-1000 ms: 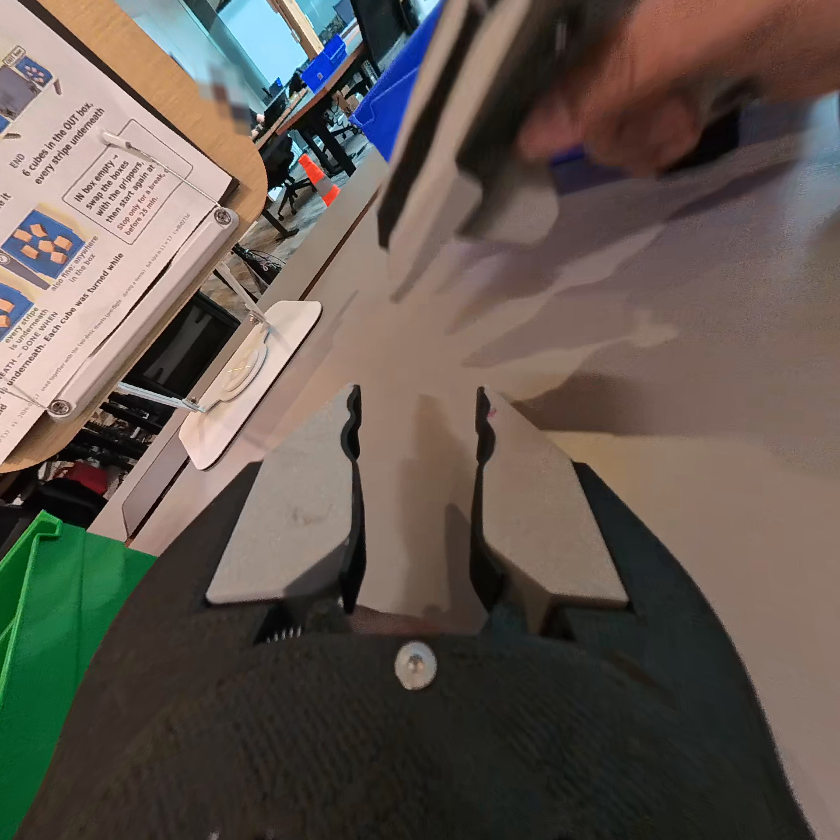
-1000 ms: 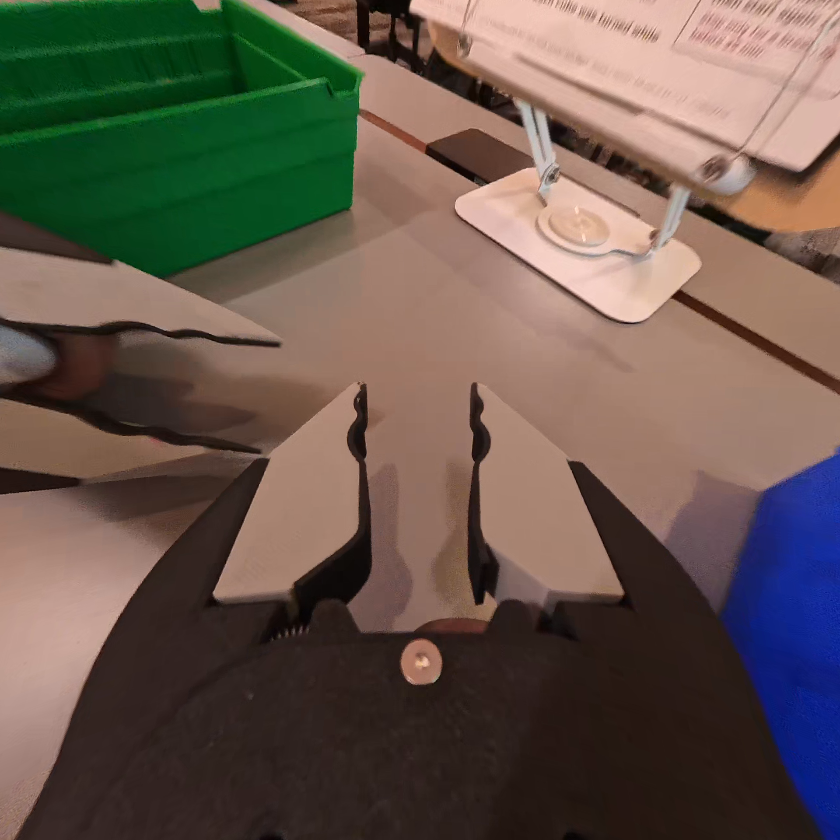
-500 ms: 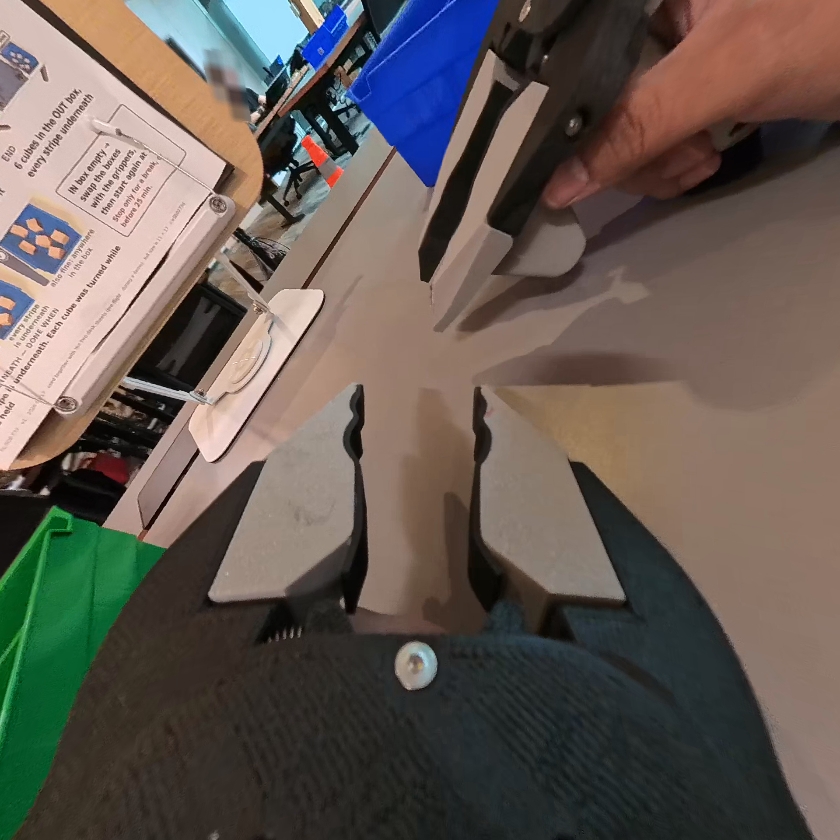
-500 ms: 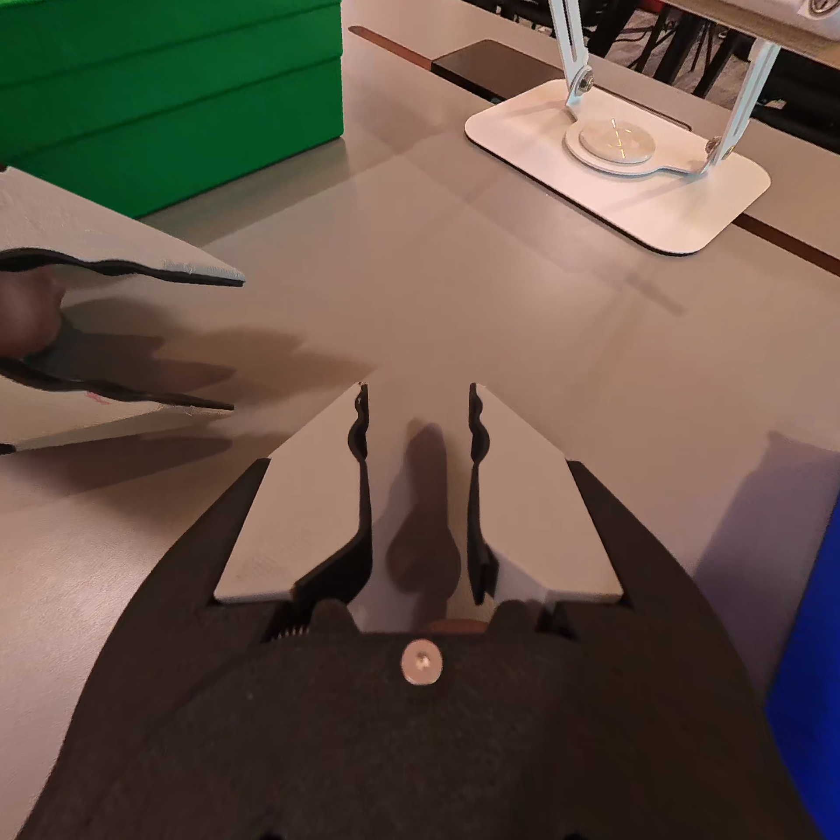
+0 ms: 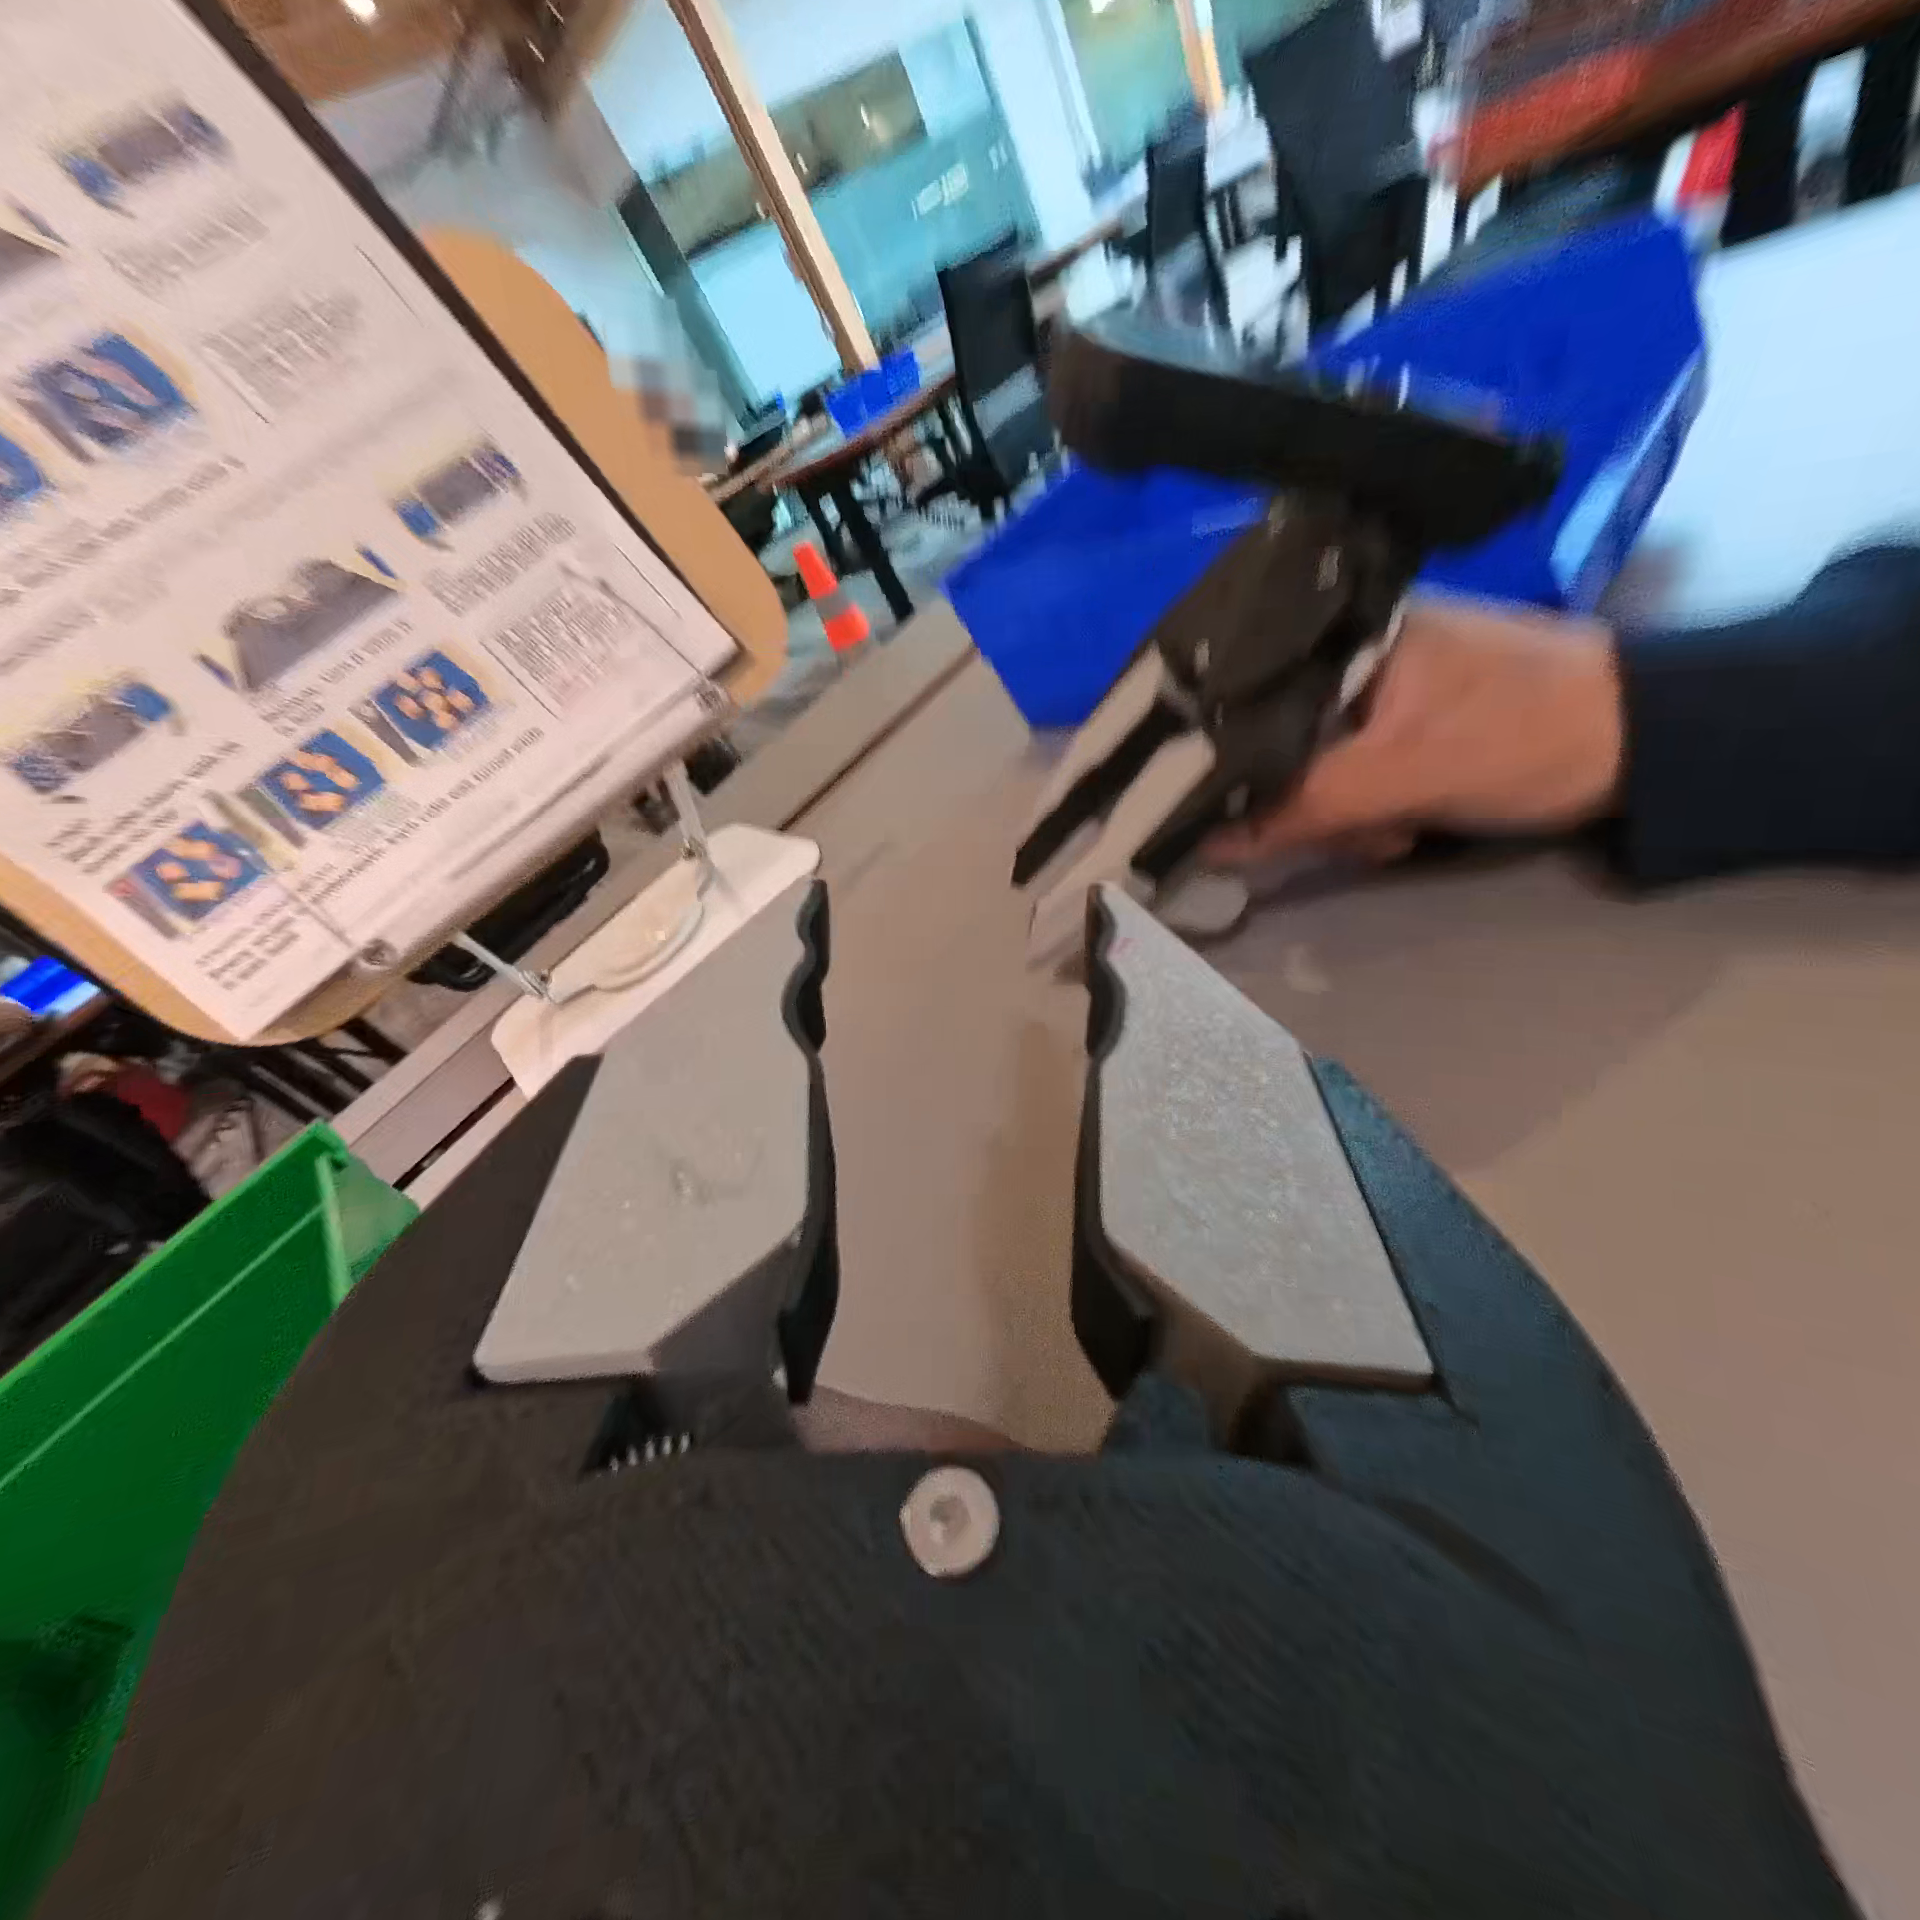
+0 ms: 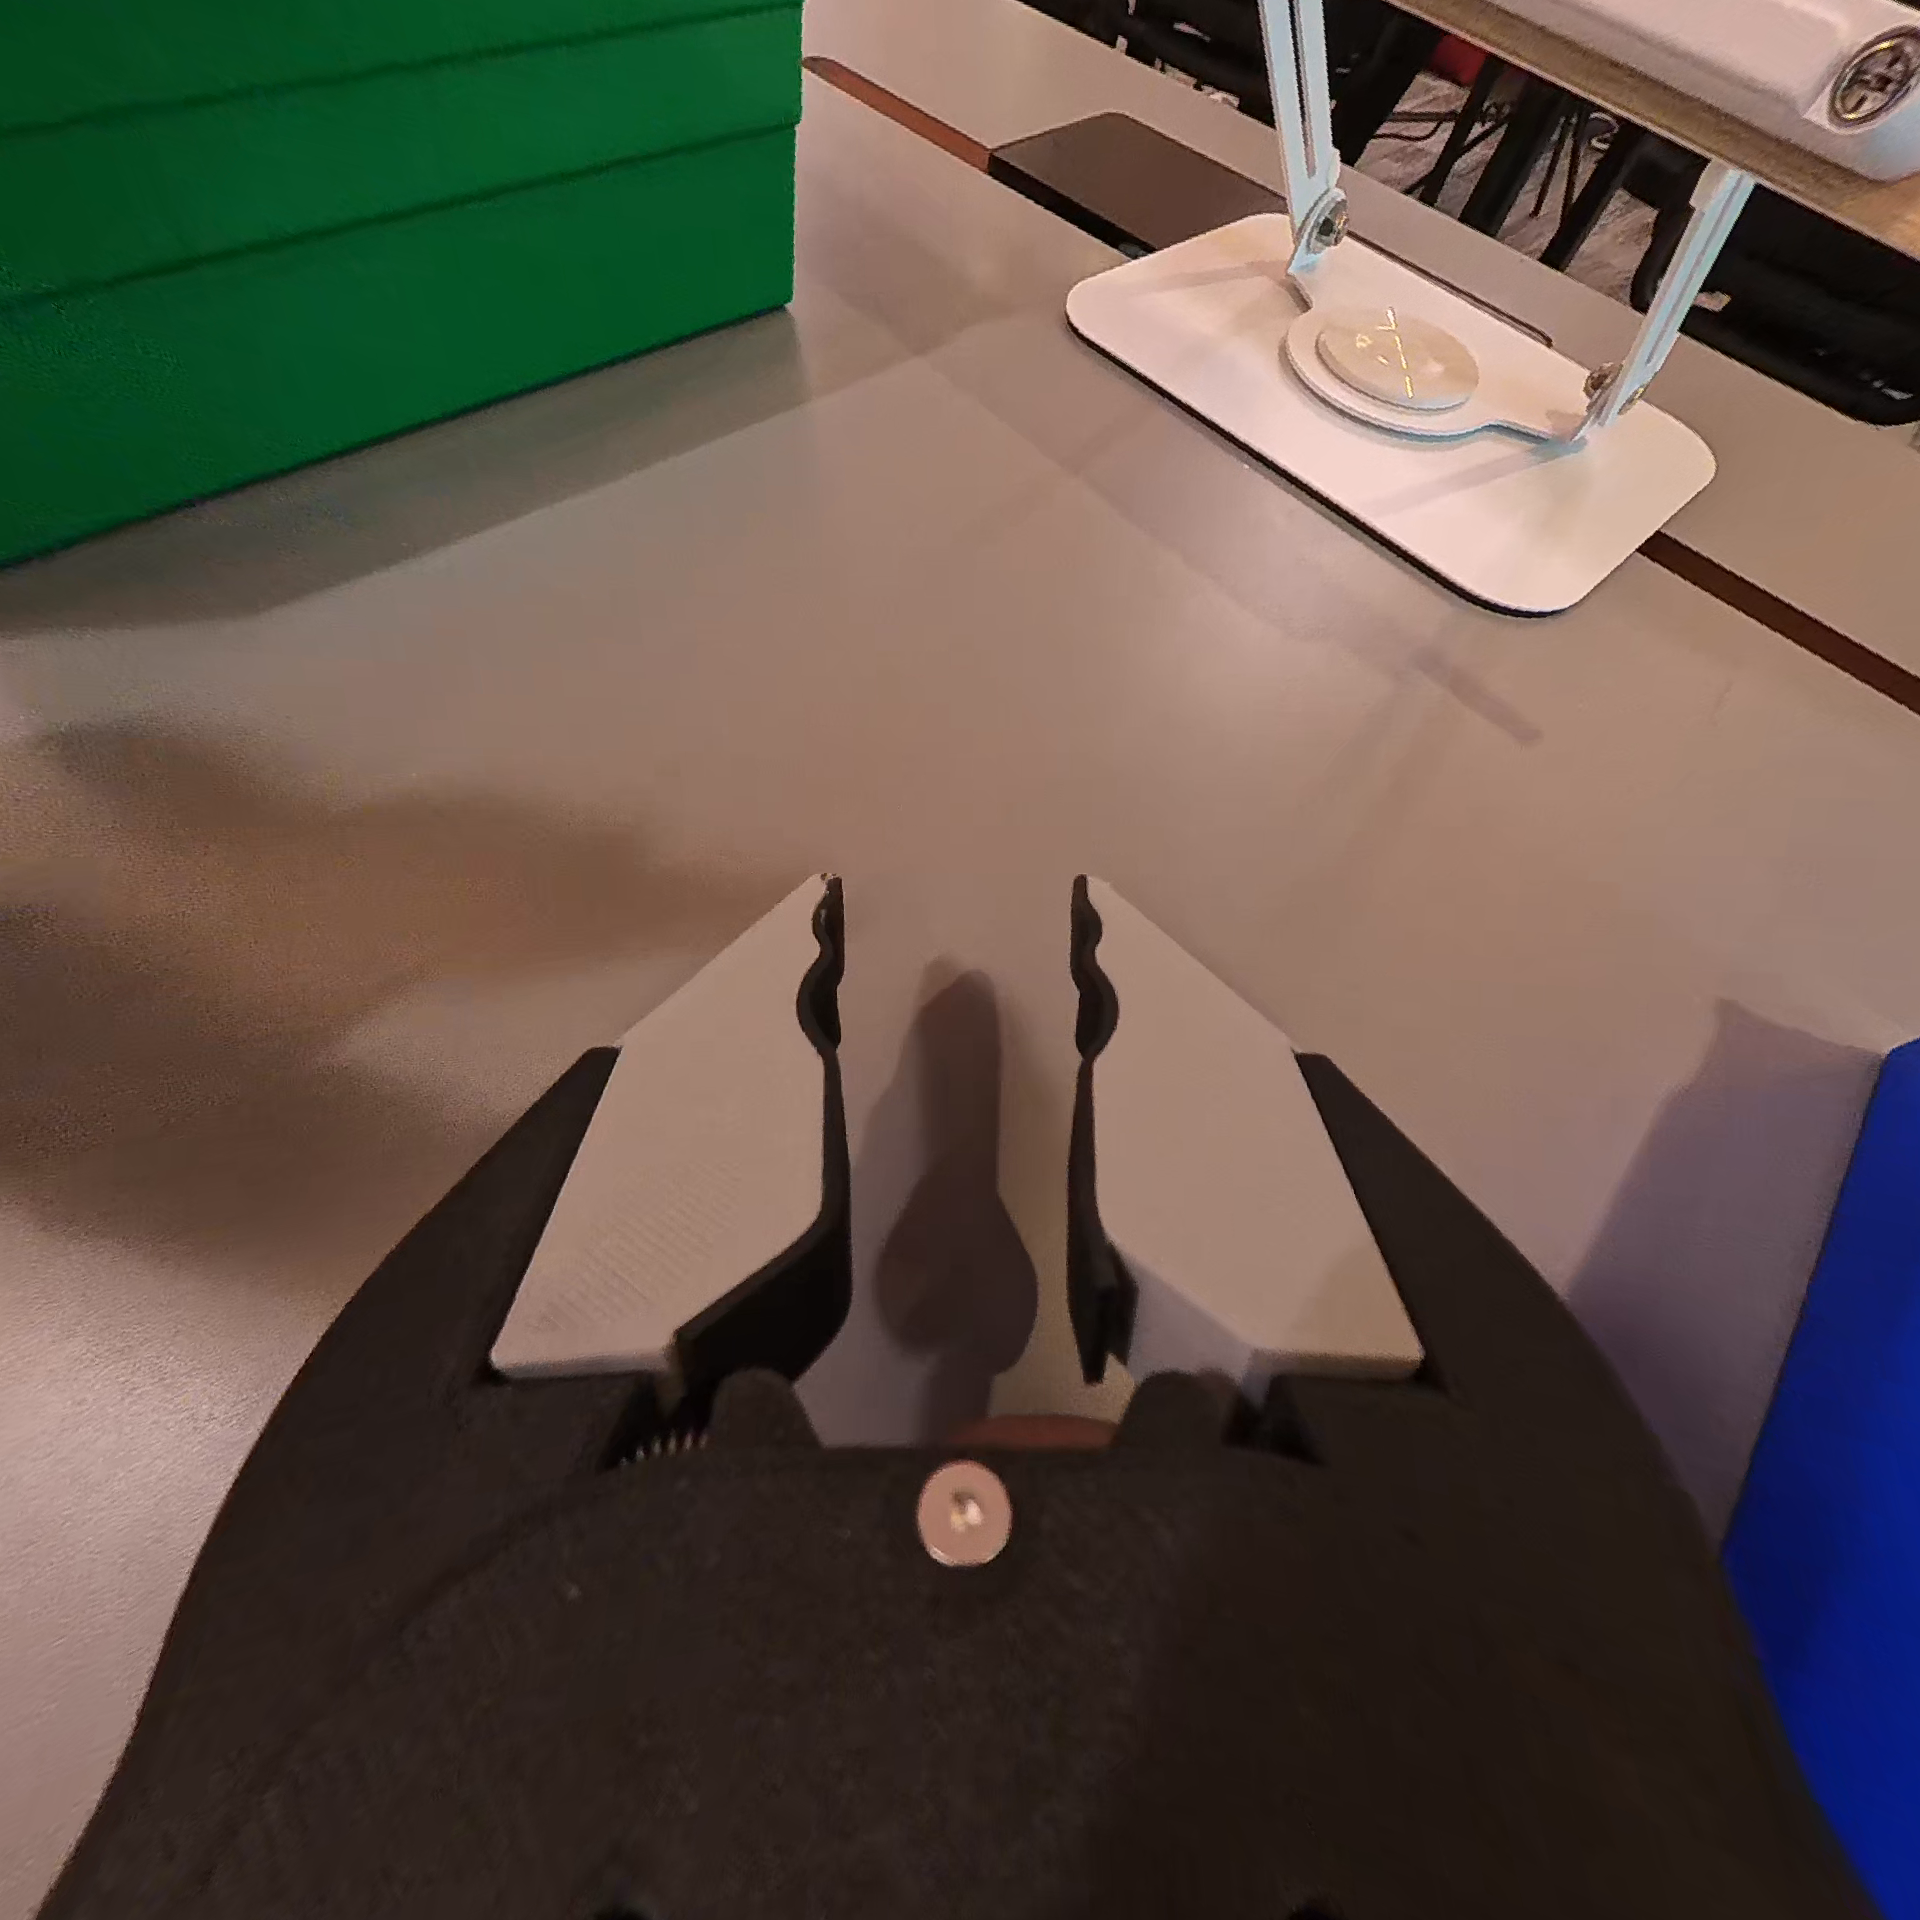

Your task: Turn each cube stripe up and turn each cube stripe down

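No cube shows in either view. My left gripper is open and empty, held over the grey table. My right gripper is open and empty, low over the same table. The right gripper also shows in the left wrist view, held by a hand, its tips near the table. A green box stands at the far left of the right wrist view, and its corner shows in the left wrist view. A blue box stands behind the right gripper, and its edge shows in the right wrist view.
A white stand holds a tilted board with an instruction sheet at the table's far edge. A dark strip is set into the table near the stand. Chairs, tables and an orange cone lie beyond.
The left gripper has pulled back and tilted up, so the right gripper looks farther away. The left gripper has left the right wrist view; only its shadow remains. Both stay open.
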